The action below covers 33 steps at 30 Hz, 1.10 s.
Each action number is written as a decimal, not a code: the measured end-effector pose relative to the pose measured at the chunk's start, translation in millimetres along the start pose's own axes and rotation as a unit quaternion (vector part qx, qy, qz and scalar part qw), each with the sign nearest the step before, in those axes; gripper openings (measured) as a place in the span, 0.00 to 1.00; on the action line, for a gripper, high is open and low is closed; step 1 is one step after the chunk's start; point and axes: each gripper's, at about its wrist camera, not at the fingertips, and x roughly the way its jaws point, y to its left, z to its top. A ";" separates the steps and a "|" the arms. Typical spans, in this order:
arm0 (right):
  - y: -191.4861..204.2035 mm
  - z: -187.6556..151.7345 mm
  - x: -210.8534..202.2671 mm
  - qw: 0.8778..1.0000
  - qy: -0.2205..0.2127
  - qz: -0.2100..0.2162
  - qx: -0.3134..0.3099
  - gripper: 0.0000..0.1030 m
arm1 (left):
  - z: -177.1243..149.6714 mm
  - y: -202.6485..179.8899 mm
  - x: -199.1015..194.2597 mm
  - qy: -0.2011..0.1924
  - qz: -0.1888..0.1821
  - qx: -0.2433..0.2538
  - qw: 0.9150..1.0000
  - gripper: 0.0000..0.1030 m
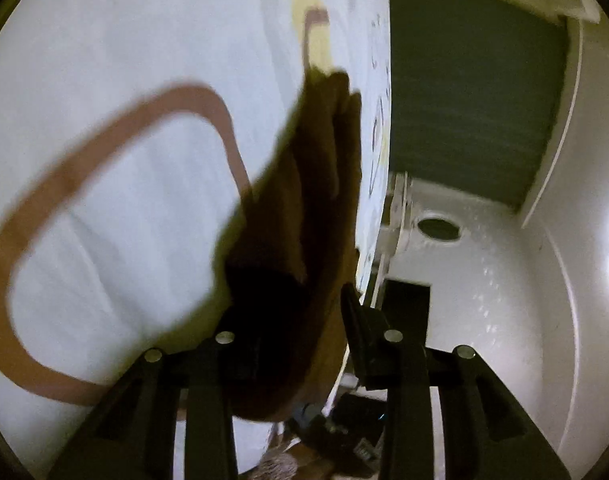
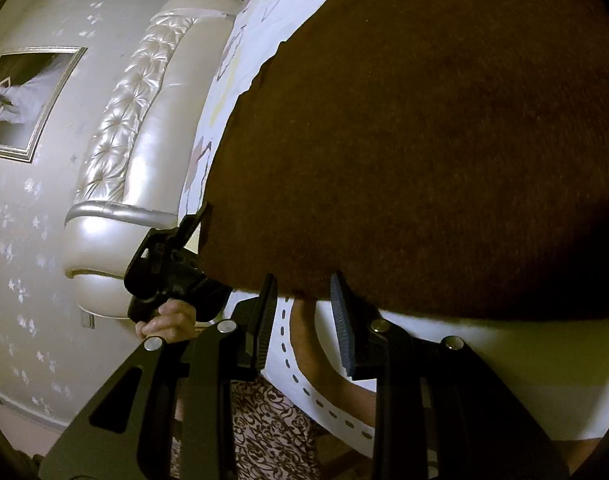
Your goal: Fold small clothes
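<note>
A brown cloth (image 1: 304, 208) hangs in the air over a white bedsheet (image 1: 104, 80). My left gripper (image 1: 300, 308) is shut on one edge of the brown cloth; only its right finger shows, the left one is hidden behind the fabric. In the right wrist view the same brown cloth (image 2: 424, 140) fills most of the frame. My right gripper (image 2: 304, 292) has its jaws a little apart with the cloth's lower edge at their tips. The left gripper (image 2: 192, 224) shows there too, pinching the cloth's corner.
The white sheet carries brown loop and yellow patterns (image 1: 116, 184). A tufted pearl headboard (image 2: 144, 120) and a framed picture (image 2: 20, 100) stand on the papered wall. A dark green panel (image 1: 472, 88) and white ceiling are to the right. The person's patterned dress (image 2: 272, 428) is below.
</note>
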 end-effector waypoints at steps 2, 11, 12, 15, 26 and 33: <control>0.1 0.0 -0.1 1.000 -0.001 0.000 0.001 0.27 | 1.8 -1.9 1.8 0.004 0.006 0.004 1.000 0.34; 1.7 0.2 -0.5 1.000 -0.003 0.000 0.005 0.28 | 1.4 -19.1 12.7 0.010 0.037 0.059 0.997 0.14; 3.0 0.5 -1.1 1.000 -0.002 -0.001 0.007 0.29 | 0.7 -18.4 12.6 0.008 0.048 0.066 0.997 0.13; 20.3 5.7 -6.3 1.000 -0.002 -0.015 0.000 0.40 | -3.3 -18.4 9.5 -0.006 0.055 0.068 0.996 0.12; 192.4 116.1 108.5 0.973 0.067 -0.165 -0.149 0.62 | -15.9 -24.4 14.1 -0.022 0.069 0.100 0.992 0.12; 231.0 144.7 233.9 0.916 0.136 -0.326 -0.192 0.62 | -21.3 -27.7 9.9 -0.028 0.093 0.140 0.985 0.12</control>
